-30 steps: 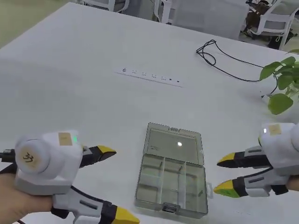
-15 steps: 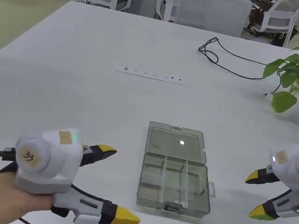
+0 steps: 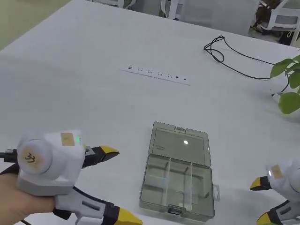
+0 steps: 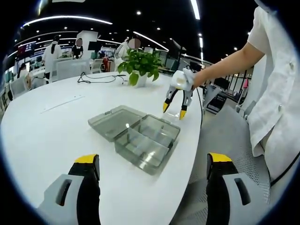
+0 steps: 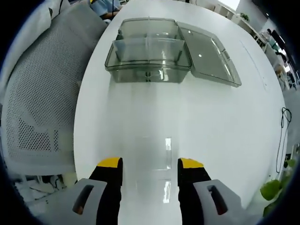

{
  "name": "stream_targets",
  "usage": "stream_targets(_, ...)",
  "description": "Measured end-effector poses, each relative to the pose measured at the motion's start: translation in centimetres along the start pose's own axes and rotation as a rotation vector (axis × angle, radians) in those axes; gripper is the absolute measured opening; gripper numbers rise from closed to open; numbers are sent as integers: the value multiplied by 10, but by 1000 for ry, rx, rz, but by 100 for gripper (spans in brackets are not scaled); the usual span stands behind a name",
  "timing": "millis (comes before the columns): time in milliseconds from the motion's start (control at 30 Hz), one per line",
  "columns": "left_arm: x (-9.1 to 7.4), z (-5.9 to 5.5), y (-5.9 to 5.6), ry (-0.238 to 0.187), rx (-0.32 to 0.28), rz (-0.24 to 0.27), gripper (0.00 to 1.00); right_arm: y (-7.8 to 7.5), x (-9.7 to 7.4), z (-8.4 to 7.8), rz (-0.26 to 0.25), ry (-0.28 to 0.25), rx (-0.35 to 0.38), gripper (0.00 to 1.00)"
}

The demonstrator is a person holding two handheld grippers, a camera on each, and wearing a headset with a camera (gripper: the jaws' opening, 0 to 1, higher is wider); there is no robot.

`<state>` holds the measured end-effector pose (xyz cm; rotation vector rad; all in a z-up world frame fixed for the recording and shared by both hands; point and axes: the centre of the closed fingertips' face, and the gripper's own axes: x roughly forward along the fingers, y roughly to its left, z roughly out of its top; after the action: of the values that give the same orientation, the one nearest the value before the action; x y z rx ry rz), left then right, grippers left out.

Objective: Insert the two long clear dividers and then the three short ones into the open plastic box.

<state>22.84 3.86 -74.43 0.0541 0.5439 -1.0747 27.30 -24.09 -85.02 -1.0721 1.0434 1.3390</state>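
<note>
The clear plastic box lies on the white table near its front edge, lid folded open away from me. Clear dividers stand upright inside it. My left gripper hovers open to the left of the box, nothing between its fingers. My right gripper is open to the right of the box, apart from it. In the right gripper view, faint clear flat pieces lie on the table just ahead of the right gripper, with the box farther on. The left gripper view has the box ahead and the right gripper beyond it.
A white power strip lies mid-table, and a black cable curls at the far right. A green plant stands at the right edge. A grey mesh chair sits beside the table's front edge.
My right gripper has drawn back from beside the box toward the lower right. The left gripper holds its place. The head camera has shifted a little.
</note>
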Motion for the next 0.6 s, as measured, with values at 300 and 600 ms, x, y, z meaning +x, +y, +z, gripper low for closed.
stream_targets(300, 0, -2, 0, 7, -2, -8, 97, -5, 7, -4, -7, 32, -31, 41)
stream_targets(600, 2, 0, 0, 3, 1, -12, 96, -2, 6, -4, -11, 37, -39, 37)
